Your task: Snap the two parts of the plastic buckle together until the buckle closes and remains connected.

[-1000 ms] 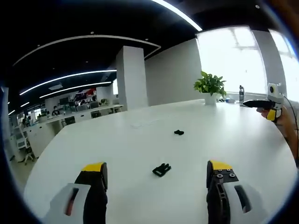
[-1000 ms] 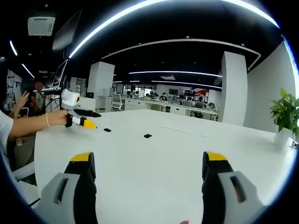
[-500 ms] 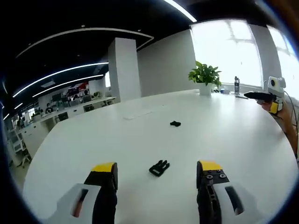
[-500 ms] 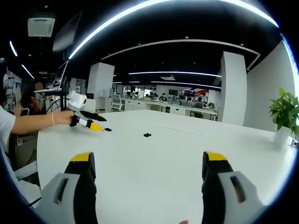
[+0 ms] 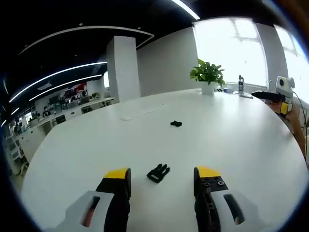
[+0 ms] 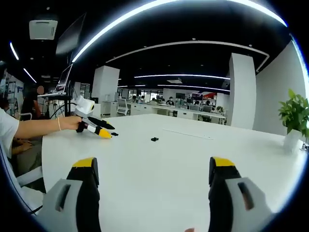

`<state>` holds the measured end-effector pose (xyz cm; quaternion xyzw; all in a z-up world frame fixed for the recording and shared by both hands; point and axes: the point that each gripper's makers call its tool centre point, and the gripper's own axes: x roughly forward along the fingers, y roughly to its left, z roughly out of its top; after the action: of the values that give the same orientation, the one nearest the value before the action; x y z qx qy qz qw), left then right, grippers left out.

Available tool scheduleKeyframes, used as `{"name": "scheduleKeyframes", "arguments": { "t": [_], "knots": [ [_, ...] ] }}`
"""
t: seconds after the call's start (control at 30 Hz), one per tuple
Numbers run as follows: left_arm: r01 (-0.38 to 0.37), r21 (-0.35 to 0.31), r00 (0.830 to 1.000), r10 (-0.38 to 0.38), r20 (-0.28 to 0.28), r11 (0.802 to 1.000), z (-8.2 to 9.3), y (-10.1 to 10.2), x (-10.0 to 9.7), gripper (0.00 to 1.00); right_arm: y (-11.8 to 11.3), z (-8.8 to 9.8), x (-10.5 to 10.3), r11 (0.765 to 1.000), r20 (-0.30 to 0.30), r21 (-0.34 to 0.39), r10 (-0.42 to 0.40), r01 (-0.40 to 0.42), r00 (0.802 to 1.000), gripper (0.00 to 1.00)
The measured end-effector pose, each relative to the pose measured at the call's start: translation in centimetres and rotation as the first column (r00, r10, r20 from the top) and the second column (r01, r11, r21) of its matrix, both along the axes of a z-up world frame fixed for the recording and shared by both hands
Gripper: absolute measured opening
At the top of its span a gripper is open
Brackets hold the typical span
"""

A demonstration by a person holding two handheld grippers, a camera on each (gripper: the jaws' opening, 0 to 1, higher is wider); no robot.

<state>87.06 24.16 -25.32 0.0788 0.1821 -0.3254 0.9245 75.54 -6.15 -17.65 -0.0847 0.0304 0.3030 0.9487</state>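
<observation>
1. In the left gripper view, the left gripper (image 5: 161, 174) hovers low over a white table (image 5: 231, 140). Its two yellow-tipped fingers (image 5: 117, 175) stand wide apart and hold nothing.
2. A black pronged buckle part (image 5: 158, 172) lies flat on the table between those fingertips, just ahead of them and touching neither.
3. A second, smaller black buckle part (image 5: 176, 123) lies well beyond the fingertips, farther across the table and apart from the first piece.
4. Past it, at the far edge, stand a potted plant (image 5: 207, 76) and a bottle (image 5: 240, 85), in front of a bright window.
5. The right gripper (image 5: 282, 94) enters this view from the right, held in a hand above the table edge.
6. In the right gripper view, the right gripper (image 6: 150, 170) is raised over bare table, its fingers wide apart and empty.
7. Far ahead and left of those fingers, the left gripper appears in a person's hand (image 6: 73, 123), its yellow tips next to one buckle piece, with the other small black piece lying farther right.
</observation>
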Motion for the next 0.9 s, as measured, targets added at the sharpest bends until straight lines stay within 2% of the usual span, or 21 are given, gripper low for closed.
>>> {"name": "scheduleKeyframes", "arguments": {
  "t": [0.17,0.3,0.67,0.9],
  "knots": [
    [0.027,0.008,0.999,-0.027,-0.024,1.000,-0.4,-0.1,0.1,0.45,0.3,0.1,-0.2,1.000,0.002,0.005,0.006,-0.006,1.000,0.95],
    [0.036,-0.016,0.999,-0.037,-0.038,0.999,-0.4,-0.4,0.1,0.43,0.6,0.1,-0.4,1.000,0.000,0.014,0.015,-0.015,1.000,0.95],
    [0.033,-0.035,0.996,-0.035,-0.078,0.999,-0.7,-1.5,0.3,0.37,2.5,0.0,-0.5,0.998,-0.010,0.043,0.051,-0.051,0.999,0.94],
    [0.050,-0.045,0.995,-0.053,-0.082,0.998,-0.7,-2.2,-0.1,0.35,3.7,-0.3,-1.1,0.997,-0.022,0.016,0.072,-0.071,0.997,0.94]
  ]
}}
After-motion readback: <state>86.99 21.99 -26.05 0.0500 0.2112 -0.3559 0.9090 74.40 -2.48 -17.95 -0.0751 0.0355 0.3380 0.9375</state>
